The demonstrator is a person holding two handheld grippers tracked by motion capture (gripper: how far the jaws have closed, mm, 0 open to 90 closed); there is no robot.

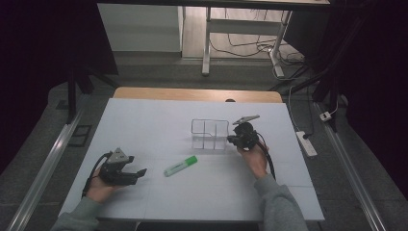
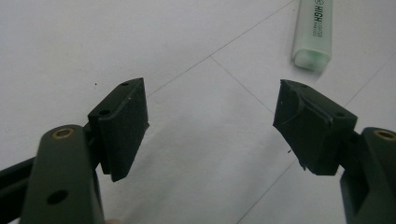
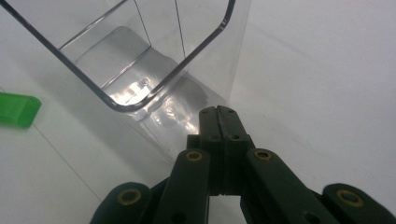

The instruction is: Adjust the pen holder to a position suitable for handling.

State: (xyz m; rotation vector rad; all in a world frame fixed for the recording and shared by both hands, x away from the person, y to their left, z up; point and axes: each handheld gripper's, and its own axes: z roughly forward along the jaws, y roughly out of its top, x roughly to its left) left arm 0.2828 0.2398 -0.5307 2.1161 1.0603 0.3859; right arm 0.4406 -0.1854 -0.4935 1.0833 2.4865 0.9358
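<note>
One clear box, one green marker, two grippers on your white surface [image 1: 144, 125].

The clear divided box [image 1: 210, 134] stands mid-surface, just ahead of your right gripper [image 3: 218, 116], whose jaws are pressed together beside its base. The green marker [image 1: 180, 165] lies flat ahead of your left gripper [image 2: 210, 123], whose jaws are wide apart.

Quick count: one green highlighter [image 1: 180, 165], one clear plastic organizer [image 1: 210, 134] with a few compartments, and two grippers, left [image 1: 140, 172] and right [image 1: 232, 140], all on one white table [image 1: 144, 120].
</note>
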